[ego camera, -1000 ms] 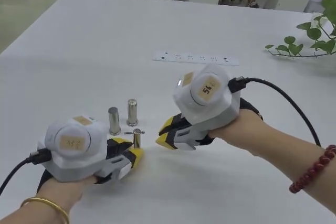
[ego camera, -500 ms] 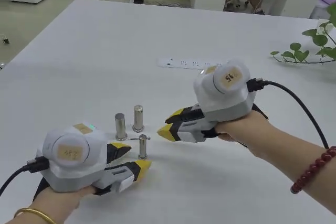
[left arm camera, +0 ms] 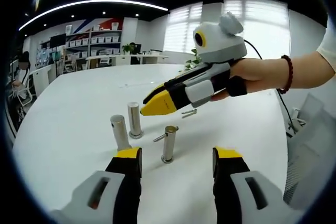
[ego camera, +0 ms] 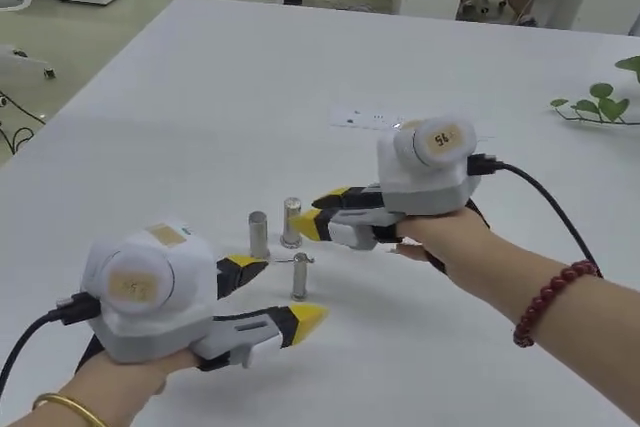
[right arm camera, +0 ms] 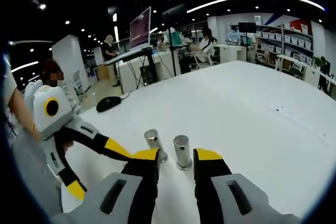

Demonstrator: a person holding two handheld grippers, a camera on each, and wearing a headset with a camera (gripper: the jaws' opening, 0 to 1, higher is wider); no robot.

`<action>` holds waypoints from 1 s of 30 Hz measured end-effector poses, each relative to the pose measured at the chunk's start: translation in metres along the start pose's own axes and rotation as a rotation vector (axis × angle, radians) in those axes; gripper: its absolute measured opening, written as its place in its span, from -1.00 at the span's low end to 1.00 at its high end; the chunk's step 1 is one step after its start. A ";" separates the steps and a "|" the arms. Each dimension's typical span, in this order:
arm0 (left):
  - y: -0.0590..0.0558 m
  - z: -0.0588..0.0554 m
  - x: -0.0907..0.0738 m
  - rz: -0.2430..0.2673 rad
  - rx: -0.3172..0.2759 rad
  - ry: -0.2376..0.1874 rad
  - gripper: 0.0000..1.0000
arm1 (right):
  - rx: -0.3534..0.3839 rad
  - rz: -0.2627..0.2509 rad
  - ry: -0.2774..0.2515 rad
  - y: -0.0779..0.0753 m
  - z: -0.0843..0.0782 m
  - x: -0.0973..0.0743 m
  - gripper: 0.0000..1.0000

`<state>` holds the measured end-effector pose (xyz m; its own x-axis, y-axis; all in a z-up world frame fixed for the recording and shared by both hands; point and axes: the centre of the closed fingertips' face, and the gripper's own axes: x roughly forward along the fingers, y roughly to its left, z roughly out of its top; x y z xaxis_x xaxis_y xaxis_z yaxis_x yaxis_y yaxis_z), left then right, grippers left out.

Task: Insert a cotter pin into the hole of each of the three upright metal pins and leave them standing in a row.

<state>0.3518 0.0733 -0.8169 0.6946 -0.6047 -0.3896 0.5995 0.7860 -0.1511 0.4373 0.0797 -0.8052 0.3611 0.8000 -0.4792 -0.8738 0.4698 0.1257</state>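
Observation:
Three upright metal pins stand on the white table point(ego camera: 180, 97). The near pin point(ego camera: 300, 275) point(left arm camera: 169, 142) carries a cotter pin point(ego camera: 279, 259) point(left arm camera: 159, 138) through its top hole. My left gripper point(ego camera: 275, 290) point(left arm camera: 177, 161) is open, with its jaws to either side of that pin and just short of it. The two back pins point(ego camera: 258, 234) point(ego camera: 291, 221) show no cotter pin. My right gripper point(ego camera: 318, 212) point(right arm camera: 176, 163) is slightly open with nothing in it, its tips next to one back pin point(right arm camera: 181, 150). A loose cotter pin point(left arm camera: 189, 112) lies on the table beyond.
A white power strip point(ego camera: 365, 119) lies further back on the table. A green plant point(ego camera: 600, 102) reaches in at the right edge. The right gripper's cable point(ego camera: 540, 197) trails over the table. Office chairs and desks stand beyond the far edge.
My left gripper has opened and drawn back from the near pin, which stays standing with its cotter pin in. My right gripper has moved away towards the back pins. The head view has shifted.

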 end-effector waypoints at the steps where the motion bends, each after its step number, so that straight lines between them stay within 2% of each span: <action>1: 0.001 0.001 -0.001 0.002 -0.004 -0.004 0.10 | 0.019 -0.002 -0.003 -0.001 0.000 0.004 -0.46; 6: 0.000 0.003 -0.005 0.004 -0.017 -0.014 0.23 | 0.035 -0.009 -0.013 -0.005 -0.003 0.014 -0.47; 8: -0.001 0.004 -0.007 0.005 -0.015 -0.018 0.27 | 0.078 0.008 -0.045 -0.002 0.001 0.018 -0.49; 9: -0.001 0.005 -0.008 0.006 -0.013 -0.022 0.29 | 0.075 0.010 -0.055 -0.002 0.003 0.019 -0.49; 13: -0.001 0.009 -0.013 0.009 -0.020 -0.032 0.36 | 0.058 0.006 -0.040 -0.002 0.001 0.025 -0.53; 16: -0.002 0.013 -0.016 0.012 -0.022 -0.045 0.44 | 0.067 0.005 -0.061 -0.003 0.005 0.026 -0.62; 20: -0.003 0.018 -0.019 0.013 -0.026 -0.063 0.54 | 0.056 -0.004 -0.047 0.000 0.003 0.026 -0.66; 27: -0.008 0.019 -0.022 0.010 0.009 -0.058 0.60 | 0.021 -0.022 -0.043 0.001 0.004 0.024 -0.70; 30: -0.008 0.017 -0.023 0.016 0.001 -0.055 0.60 | 0.001 -0.039 -0.028 0.000 0.004 0.022 -0.72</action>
<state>0.3379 0.0786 -0.7916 0.7248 -0.5985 -0.3413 0.5887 0.7953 -0.1445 0.4464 0.0990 -0.8117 0.4039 0.7910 -0.4596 -0.8585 0.5012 0.1082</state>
